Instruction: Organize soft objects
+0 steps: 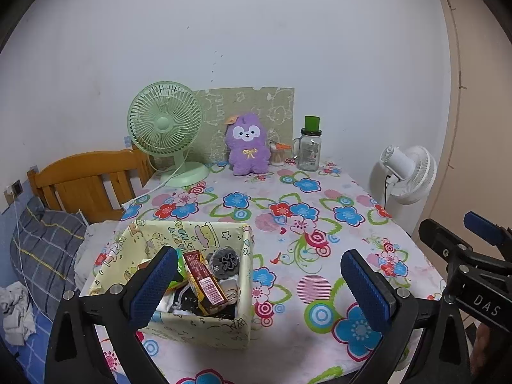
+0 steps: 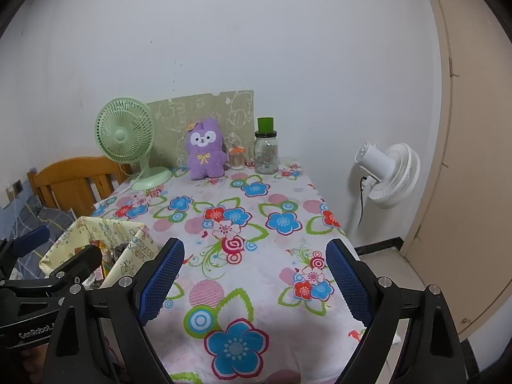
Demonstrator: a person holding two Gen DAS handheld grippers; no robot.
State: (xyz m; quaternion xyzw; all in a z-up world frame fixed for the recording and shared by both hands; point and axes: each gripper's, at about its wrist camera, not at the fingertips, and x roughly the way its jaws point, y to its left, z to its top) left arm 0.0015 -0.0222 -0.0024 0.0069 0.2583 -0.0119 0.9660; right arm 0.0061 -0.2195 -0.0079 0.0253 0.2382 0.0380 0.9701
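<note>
Left gripper point(image 1: 259, 283) gaped wide, empty, tilted down over the fabric storage box point(image 1: 204, 329) at near left; contents half hidden behind one pad. Right gripper point(image 2: 256, 280) equally spread, gripping nothing, above the floral tablecloth point(image 2: 256, 217). Purple plush toy point(image 1: 246, 144) sat upright at far edge.

Table point(image 2: 256, 288): box point(image 1: 204, 329), plush point(image 1: 246, 144), fan point(image 1: 164, 128), jar point(image 1: 308, 150).
</note>
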